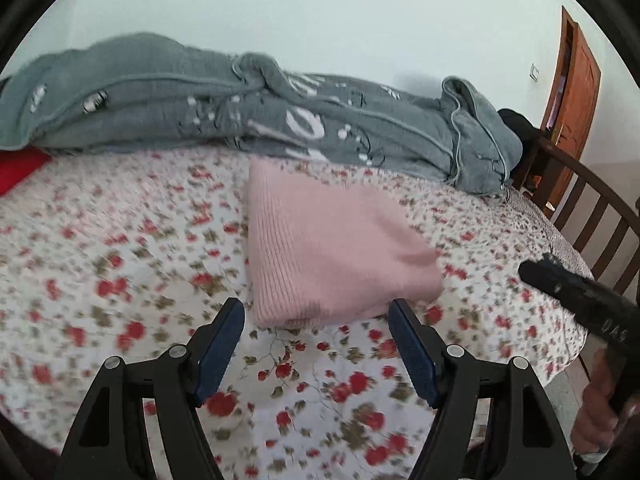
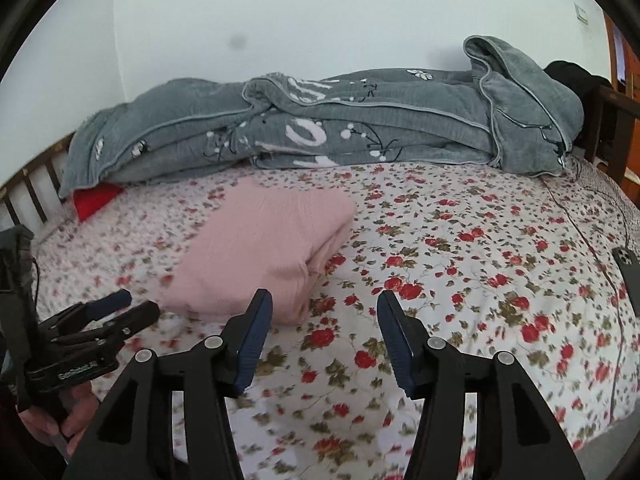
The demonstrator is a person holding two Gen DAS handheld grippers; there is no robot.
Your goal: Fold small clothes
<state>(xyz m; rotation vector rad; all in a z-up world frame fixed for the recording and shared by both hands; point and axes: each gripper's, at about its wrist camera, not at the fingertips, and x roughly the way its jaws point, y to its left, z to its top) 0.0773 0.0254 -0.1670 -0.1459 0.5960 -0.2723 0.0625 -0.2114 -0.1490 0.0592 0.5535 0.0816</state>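
A pink knitted garment [image 1: 328, 248] lies folded into a compact stack on the floral bedsheet [image 1: 120, 240]. My left gripper [image 1: 318, 312] is open and empty, just short of the garment's near edge. In the right wrist view the same garment [image 2: 264, 244] lies ahead and to the left. My right gripper [image 2: 324, 304] is open and empty above the sheet, to the right of the garment's near corner. The left gripper [image 2: 132, 304] shows at the lower left of the right wrist view. The right gripper's body [image 1: 580, 300] shows at the right edge of the left wrist view.
A rumpled grey blanket [image 1: 240, 108] lies along the back of the bed by the wall. A red item [image 1: 20, 168] lies at the back left. A phone [image 2: 630, 276] lies near the bed's right edge. A wooden bed rail [image 1: 592, 208] and a door [image 1: 576, 92] stand at the right.
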